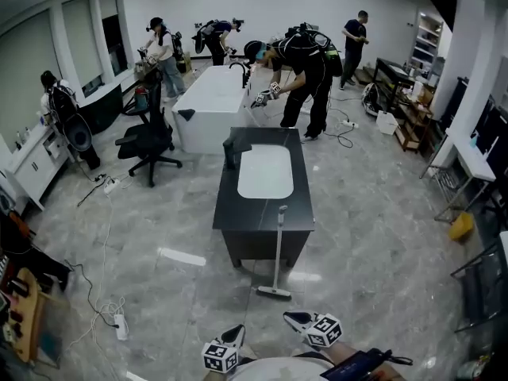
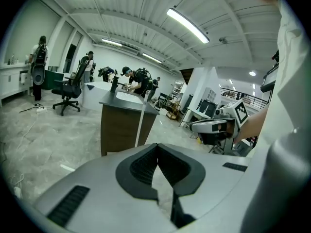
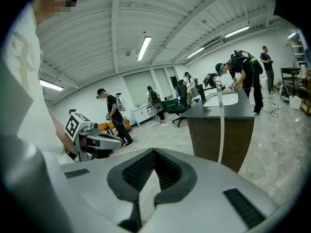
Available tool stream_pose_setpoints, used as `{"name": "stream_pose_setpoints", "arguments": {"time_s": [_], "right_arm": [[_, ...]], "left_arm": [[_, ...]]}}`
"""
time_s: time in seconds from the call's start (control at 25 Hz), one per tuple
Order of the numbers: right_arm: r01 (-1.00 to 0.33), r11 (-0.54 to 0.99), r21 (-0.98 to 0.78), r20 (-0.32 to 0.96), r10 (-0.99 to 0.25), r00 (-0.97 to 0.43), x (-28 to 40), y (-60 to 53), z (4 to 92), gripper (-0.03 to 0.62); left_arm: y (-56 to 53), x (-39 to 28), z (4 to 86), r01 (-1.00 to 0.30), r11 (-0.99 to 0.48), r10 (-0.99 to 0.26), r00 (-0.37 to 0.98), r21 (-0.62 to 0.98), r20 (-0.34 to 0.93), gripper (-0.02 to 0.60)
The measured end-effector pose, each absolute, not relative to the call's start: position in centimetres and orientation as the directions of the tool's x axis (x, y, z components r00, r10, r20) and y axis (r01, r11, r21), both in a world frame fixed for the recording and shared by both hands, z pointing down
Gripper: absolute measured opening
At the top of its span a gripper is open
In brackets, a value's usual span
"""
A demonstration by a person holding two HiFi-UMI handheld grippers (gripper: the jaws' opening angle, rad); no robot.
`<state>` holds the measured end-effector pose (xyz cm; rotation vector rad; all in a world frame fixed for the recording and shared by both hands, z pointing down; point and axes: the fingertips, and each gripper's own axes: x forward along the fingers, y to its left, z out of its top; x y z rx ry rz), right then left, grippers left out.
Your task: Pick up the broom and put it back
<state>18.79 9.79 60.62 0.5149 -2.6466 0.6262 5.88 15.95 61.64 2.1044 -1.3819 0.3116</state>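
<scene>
A broom with a white handle (image 1: 279, 244) leans upright against the front of a dark counter (image 1: 230, 213), its head (image 1: 275, 293) on the floor. The handle also shows in the left gripper view (image 2: 141, 123) and the right gripper view (image 3: 221, 125). My left gripper (image 1: 236, 333) and right gripper (image 1: 295, 318) are at the bottom of the head view, short of the broom head and apart from it. Both are shut and hold nothing, as seen along the left gripper (image 2: 157, 147) and the right gripper (image 3: 154, 151).
The counter carries a white inset sink (image 1: 265, 171). Behind it stand a long white table (image 1: 208, 101), a black office chair (image 1: 149, 143) and several people at work. A power strip with cables (image 1: 120, 325) lies on the floor to the left. Shelves and racks line the right wall.
</scene>
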Motion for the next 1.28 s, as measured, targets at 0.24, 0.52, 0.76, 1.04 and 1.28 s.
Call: {"name": "stream_pose_setpoints", "arguments": {"time_s": [0.24, 0.52, 0.76, 1.04, 1.28], "right_arm": [[-0.446, 0.831, -0.332, 0.431, -0.287, -0.856, 15.0, 9.4, 60.2, 0.017], [-0.456, 0.833, -0.312, 0.447, -0.295, -0.844, 12.4, 8.8, 60.1, 0.017], [-0.462, 0.829, -0.315, 0.452, -0.297, -0.841, 11.3, 7.3, 60.2, 0.018], [-0.457, 0.818, -0.349, 0.466, -0.271, -0.842, 10.1, 5.6, 61.5, 0.017], [-0.452, 0.818, -0.355, 0.451, -0.274, -0.849, 8.2, 1.8, 62.0, 0.018]], "left_arm": [[15.3, 1.5, 61.3, -0.891, -0.295, -0.755, 0.439, 0.346, 0.487, 0.012], [14.8, -1.2, 61.1, -0.893, -0.265, -0.78, 0.421, 0.365, 0.463, 0.012], [14.0, -2.6, 61.6, -0.891, -0.263, -0.779, 0.422, 0.37, 0.464, 0.012], [12.3, -3.9, 61.2, -0.897, -0.253, -0.771, 0.413, 0.362, 0.485, 0.012], [9.5, -5.5, 61.5, -0.903, -0.247, -0.764, 0.404, 0.351, 0.503, 0.012]]}}
